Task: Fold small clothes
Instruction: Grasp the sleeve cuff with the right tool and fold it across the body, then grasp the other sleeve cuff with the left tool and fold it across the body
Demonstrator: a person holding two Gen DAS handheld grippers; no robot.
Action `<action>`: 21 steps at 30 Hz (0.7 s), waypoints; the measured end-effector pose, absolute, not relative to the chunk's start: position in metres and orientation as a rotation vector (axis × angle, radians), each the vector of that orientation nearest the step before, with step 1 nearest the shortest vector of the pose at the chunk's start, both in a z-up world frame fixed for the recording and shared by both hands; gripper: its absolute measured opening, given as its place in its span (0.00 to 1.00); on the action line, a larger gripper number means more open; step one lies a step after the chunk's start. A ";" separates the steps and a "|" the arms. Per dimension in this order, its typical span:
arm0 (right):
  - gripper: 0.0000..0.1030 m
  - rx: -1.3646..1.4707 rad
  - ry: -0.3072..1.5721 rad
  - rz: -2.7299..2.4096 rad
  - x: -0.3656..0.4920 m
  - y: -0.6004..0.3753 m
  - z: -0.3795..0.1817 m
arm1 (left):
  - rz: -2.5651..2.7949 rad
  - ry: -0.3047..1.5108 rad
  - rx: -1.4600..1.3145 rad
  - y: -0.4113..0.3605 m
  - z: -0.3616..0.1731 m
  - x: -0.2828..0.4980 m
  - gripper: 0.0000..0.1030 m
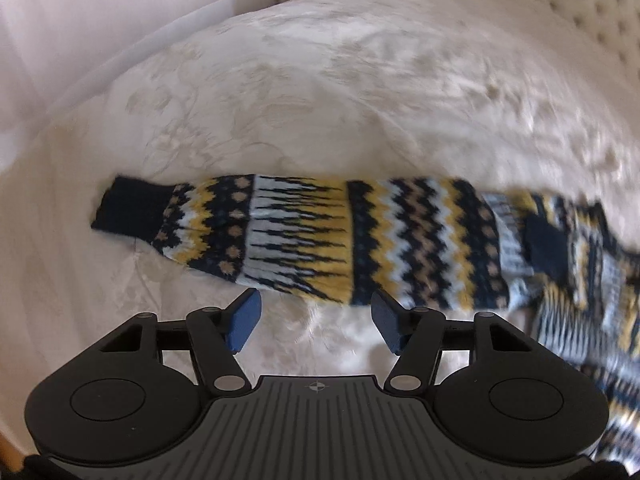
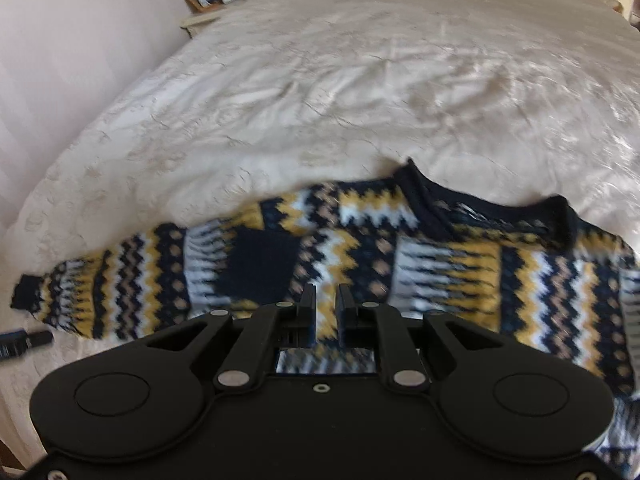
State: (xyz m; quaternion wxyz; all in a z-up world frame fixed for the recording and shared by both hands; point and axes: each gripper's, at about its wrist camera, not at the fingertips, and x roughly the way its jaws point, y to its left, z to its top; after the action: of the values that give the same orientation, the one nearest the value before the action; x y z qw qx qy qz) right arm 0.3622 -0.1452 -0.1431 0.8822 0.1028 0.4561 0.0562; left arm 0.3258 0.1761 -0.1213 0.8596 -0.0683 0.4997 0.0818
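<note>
A navy, yellow and white patterned knit sweater (image 2: 440, 272) lies spread on a cream bedspread (image 2: 320, 100). Its left sleeve (image 1: 300, 240) stretches flat to the left and ends in a navy cuff (image 1: 132, 210). My left gripper (image 1: 316, 320) is open and empty, its blue pads just short of the sleeve's near edge. My right gripper (image 2: 326, 308) hovers over the sweater's chest below the navy collar (image 2: 480, 216). Its jaws stand a narrow gap apart with nothing seen between them. The left gripper's tip (image 2: 24, 342) shows at the far left near the cuff.
The bed's left edge runs beside a pale wall (image 2: 60, 60). A nightstand (image 2: 208, 4) with a framed picture, a clock and a lamp stands at the far left corner. A tufted headboard (image 1: 592, 12) is at the back right.
</note>
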 end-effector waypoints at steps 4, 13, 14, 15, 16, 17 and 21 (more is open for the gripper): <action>0.52 0.193 0.946 0.125 0.343 -0.145 -0.144 | 0.141 1.009 -0.239 0.207 -0.131 0.329 0.58; 0.97 0.144 1.008 0.183 0.314 -0.131 -0.161 | 0.205 0.978 -0.265 0.249 -0.148 0.344 0.80; 1.00 0.142 1.015 0.192 0.312 -0.130 -0.164 | 0.217 0.974 -0.265 0.252 -0.149 0.347 0.81; 1.00 0.142 1.018 0.196 0.309 -0.129 -0.166 | 0.231 0.972 -0.264 0.255 -0.152 0.350 0.84; 1.00 0.143 1.023 0.195 0.308 -0.129 -0.168 | 0.249 0.977 -0.266 0.258 -0.155 0.353 0.85; 1.00 0.145 1.032 0.192 0.306 -0.129 -0.170 | 0.264 0.982 -0.269 0.260 -0.158 0.356 0.85; 1.00 0.161 1.068 0.172 0.302 -0.130 -0.180 | 0.305 1.012 -0.307 0.273 -0.176 0.364 0.90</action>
State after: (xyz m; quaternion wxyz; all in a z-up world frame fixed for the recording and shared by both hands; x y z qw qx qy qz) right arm 0.3018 -0.1303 -0.1797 0.8542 0.0764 0.5077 0.0816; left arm 0.3642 0.2726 -0.1762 0.8525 -0.1457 0.4807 0.1451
